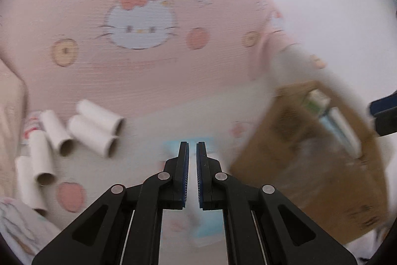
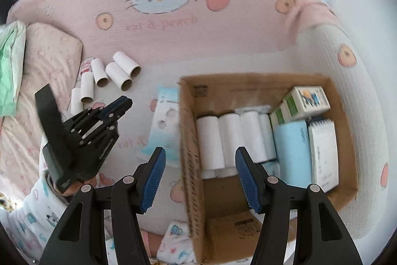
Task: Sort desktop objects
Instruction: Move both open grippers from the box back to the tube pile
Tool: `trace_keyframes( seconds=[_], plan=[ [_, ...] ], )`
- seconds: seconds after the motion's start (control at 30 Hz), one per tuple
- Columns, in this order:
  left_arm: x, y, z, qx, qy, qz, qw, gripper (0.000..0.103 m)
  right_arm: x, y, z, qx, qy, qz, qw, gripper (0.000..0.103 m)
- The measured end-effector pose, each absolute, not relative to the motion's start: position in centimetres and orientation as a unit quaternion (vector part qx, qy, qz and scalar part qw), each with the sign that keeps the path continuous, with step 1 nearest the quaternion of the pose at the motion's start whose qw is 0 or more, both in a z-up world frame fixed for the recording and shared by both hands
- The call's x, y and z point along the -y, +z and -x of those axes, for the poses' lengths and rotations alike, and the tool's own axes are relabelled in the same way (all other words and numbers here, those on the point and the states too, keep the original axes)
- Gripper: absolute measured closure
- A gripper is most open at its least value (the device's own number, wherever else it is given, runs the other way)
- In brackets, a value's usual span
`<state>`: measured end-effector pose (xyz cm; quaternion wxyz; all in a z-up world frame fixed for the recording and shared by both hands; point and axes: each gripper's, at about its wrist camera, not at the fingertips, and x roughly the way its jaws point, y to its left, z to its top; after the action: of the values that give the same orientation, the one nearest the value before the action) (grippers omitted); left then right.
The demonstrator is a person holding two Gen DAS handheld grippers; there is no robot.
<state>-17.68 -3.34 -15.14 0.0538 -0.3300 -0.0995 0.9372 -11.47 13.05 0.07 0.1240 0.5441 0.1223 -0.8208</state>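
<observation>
Right wrist view shows a cardboard box (image 2: pixel 260 135) at the centre right of the frame, already partly filled: white rolls (image 2: pixel 223 140) lie side by side in its left part, and small cartons and a light blue pack (image 2: pixel 291 153) fill its right part. The right hand-held gripper (image 2: pixel 200 180) hangs above the box's left wall with its fingers spread wide and nothing between them. At the left of the frame the left hand-held gripper (image 2: pixel 125 101) is seen, its fingers pressed nearly together and empty, and it points toward the empty paper tubes (image 2: pixel 109 76) that lie in a loose group on the pink bedding (image 2: pixel 161 41) at the upper left. A blue-and-white packet (image 2: pixel 163 123) lies just beside the box's left wall. I judge that the sorting is about half done and the step in hand is fetching a next loose item. For this, the left hand-held gripper (image 1: pixel 192 153) must first spread its fingers, then come down around one tube (image 1: pixel 99 126) across its width, not its length.
</observation>
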Motion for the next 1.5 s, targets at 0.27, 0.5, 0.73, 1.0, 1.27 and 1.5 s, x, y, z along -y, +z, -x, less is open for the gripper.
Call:
trace_keyframes(
  seconds=[0.27, 0.5, 0.73, 1.0, 1.27, 1.5],
  plan=[
    [7.1, -15.3, 18.3, 0.158, 0.931, 0.328, 0.007, 0.097, -7.0, -1.3, 12.8, -0.143, -0.816, -0.540, 0.151, 0.047],
    [9.3, -15.7, 18.9, 0.155, 0.927, 0.336, -0.061, 0.096, -2.5, -3.8, 14.8, -0.162, -0.818, -0.521, 0.183, 0.047],
    [12.9, -17.6, 21.2, 0.205, 0.892, 0.391, -0.097, 0.087, 0.1, -7.4, 17.0, -0.148, -0.837, -0.479, 0.221, 0.047],
    [18.3, -21.7, 22.1, 0.383, 0.812, 0.432, -0.083, 0.083, 2.5, -9.8, 19.1, -0.103, -0.835, -0.458, 0.288, 0.047],
    [22.0, -23.1, 23.6, 0.475, 0.769, 0.418, -0.086, 0.054, 3.3, -13.2, 21.3, -0.102, -0.825, -0.475, 0.288, 0.047],
    [22.3, -26.1, 24.8, 0.556, 0.710, 0.429, -0.043, 0.053, 6.1, -16.4, 21.4, -0.171, -0.804, -0.471, 0.320, 0.047]
  ],
)
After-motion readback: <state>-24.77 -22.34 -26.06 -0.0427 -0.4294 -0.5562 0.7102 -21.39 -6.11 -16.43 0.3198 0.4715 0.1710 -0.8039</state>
